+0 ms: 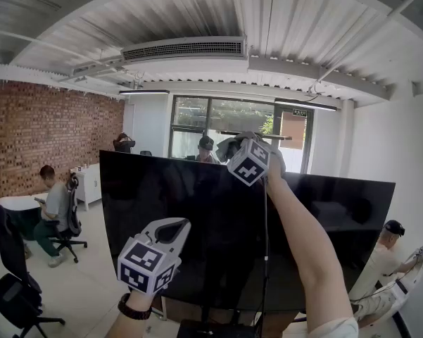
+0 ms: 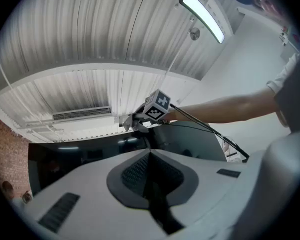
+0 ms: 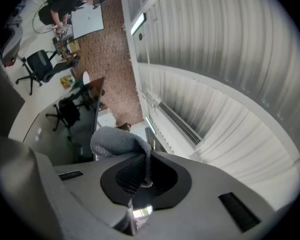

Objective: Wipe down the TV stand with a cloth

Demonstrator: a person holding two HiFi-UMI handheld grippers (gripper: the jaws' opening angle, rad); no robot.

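A large black TV screen [image 1: 197,217] fills the middle of the head view, with a dark base [image 1: 207,327] below it. My right gripper [image 1: 234,145] is raised at the screen's top edge, shut on a grey cloth [image 1: 229,146]. In the right gripper view the cloth [image 3: 117,141] bunches out beyond the closed jaws of that gripper [image 3: 146,164]. Lower down, my left gripper [image 1: 174,225] hangs in front of the screen's left part, shut with nothing in it. The left gripper view shows its jaws [image 2: 149,159] together and the right gripper [image 2: 140,121] at the screen's top.
A seated person [image 1: 53,210] on an office chair is at the left by the brick wall. Another person [image 1: 387,259] sits at the right. A black office chair [image 1: 14,287] stands at the lower left. A thin cable [image 1: 265,259] hangs beside my right arm.
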